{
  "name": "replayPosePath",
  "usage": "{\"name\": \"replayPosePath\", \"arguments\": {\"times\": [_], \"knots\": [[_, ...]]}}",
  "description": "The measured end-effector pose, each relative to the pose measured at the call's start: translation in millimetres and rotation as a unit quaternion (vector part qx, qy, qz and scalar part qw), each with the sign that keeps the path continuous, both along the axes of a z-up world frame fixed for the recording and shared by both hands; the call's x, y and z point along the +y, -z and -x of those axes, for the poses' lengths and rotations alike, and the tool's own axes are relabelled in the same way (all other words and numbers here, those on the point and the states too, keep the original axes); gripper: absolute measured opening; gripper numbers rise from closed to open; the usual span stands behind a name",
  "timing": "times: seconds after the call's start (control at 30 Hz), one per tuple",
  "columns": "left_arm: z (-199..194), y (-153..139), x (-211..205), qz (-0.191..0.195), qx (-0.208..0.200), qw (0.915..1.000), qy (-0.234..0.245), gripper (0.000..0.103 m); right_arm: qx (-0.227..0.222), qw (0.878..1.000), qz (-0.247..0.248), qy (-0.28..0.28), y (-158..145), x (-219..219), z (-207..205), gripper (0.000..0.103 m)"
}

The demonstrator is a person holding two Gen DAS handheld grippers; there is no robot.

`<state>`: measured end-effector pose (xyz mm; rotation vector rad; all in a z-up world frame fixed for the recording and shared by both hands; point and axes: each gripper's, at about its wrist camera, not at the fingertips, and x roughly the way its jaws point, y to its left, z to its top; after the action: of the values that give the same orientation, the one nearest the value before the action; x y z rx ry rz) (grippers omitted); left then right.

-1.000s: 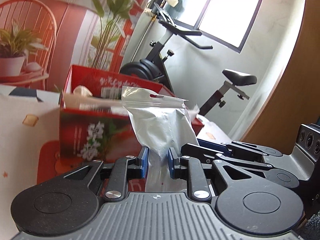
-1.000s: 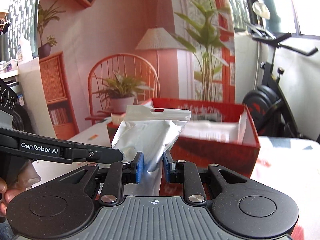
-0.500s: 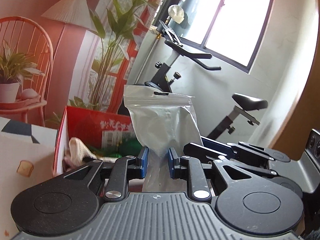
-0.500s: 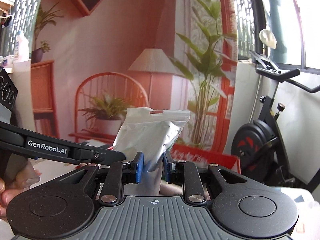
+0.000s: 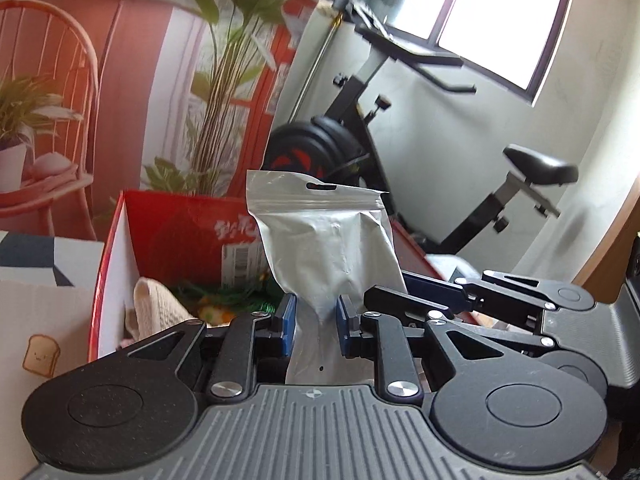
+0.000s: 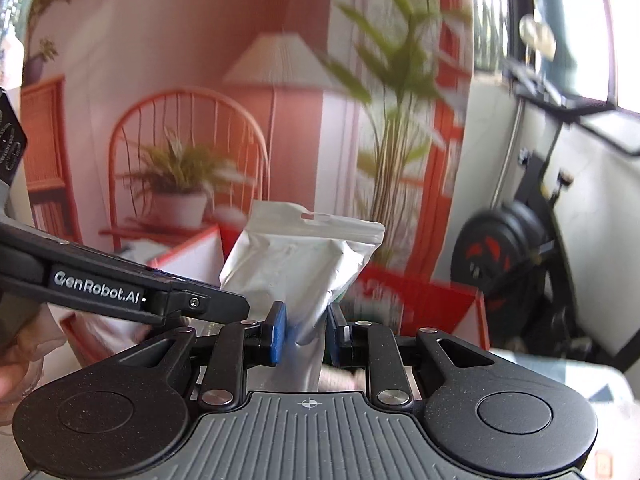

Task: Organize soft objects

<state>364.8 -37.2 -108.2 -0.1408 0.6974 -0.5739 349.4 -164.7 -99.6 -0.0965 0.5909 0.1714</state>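
Both grippers, left gripper point(image 5: 313, 319) and right gripper point(image 6: 305, 328), each pinching the silver pouch point(image 5: 328, 248), are swinging it back over the red box point(image 5: 168, 232) for a likely drop-in.

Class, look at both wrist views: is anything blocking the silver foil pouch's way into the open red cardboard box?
Nothing visible does. The silver foil pouch is held above the open red cardboard box, whose top is uncovered; a cream cloth already lies inside.
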Motion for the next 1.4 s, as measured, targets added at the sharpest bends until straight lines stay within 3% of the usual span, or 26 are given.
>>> {"name": "replayPosePath", "arguments": {"times": [0.13, 0.2, 0.27, 0.3, 0.37, 0.4, 0.47, 0.53, 0.57, 0.63, 0.7, 1.1, 1.27, 1.4], "knots": [[0, 4, 1, -0.023, 0.001, 0.9997, 0.001, 0.024, 0.038, 0.999, -0.017, 0.011, 15, -3, -2, 0.024], [1, 2, 6, -0.031, -0.006, 0.9994, -0.010, 0.035, 0.047, 0.998, -0.026, 0.020, 18, -6, 0, 0.026], [0, -4, 11, -0.039, -0.012, 0.9989, -0.022, 0.058, 0.047, 0.998, -0.022, 0.029, 18, -7, 3, 0.026], [1, -7, 13, -0.045, -0.017, 0.9985, -0.028, 0.061, 0.048, 0.998, -0.018, 0.033, 17, -7, 4, 0.028], [2, -13, 14, -0.058, -0.026, 0.9974, -0.034, 0.068, 0.047, 0.998, -0.013, 0.042, 15, -8, 7, 0.036], [4, -15, 15, -0.065, -0.029, 0.9968, -0.037, 0.070, 0.046, 0.998, -0.012, 0.046, 13, -9, 9, 0.045], [9, -20, 15, -0.081, -0.037, 0.9951, -0.044, 0.088, 0.044, 0.998, -0.013, 0.053, 9, -9, 12, 0.061], [15, -25, 16, -0.091, -0.050, 0.9934, -0.049, 0.098, 0.042, 0.997, -0.017, 0.059, 6, -10, 17, 0.074], [17, -28, 17, -0.094, -0.054, 0.9929, -0.048, 0.099, 0.042, 0.997, -0.018, 0.061, 4, -11, 19, 0.076], [20, -30, 19, -0.105, -0.051, 0.9918, -0.051, 0.100, 0.045, 0.997, -0.016, 0.063, 0, -11, 23, 0.092], [23, -32, 21, -0.115, -0.050, 0.9904, -0.059, 0.100, 0.040, 0.997, -0.011, 0.066, -4, -11, 27, 0.102], [56, -57, 39, -0.136, -0.064, 0.9826, -0.109, 0.103, 0.009, 0.993, -0.010, 0.114, -29, -12, 56, 0.103], [84, -76, 36, -0.187, -0.098, 0.9670, -0.142, 0.103, -0.005, 0.991, -0.008, 0.130, -46, -6, 77, 0.102], [111, -99, 47, -0.164, -0.104, 0.9698, -0.146, 0.103, -0.018, 0.989, -0.003, 0.146, -67, 0, 100, 0.103]]}}
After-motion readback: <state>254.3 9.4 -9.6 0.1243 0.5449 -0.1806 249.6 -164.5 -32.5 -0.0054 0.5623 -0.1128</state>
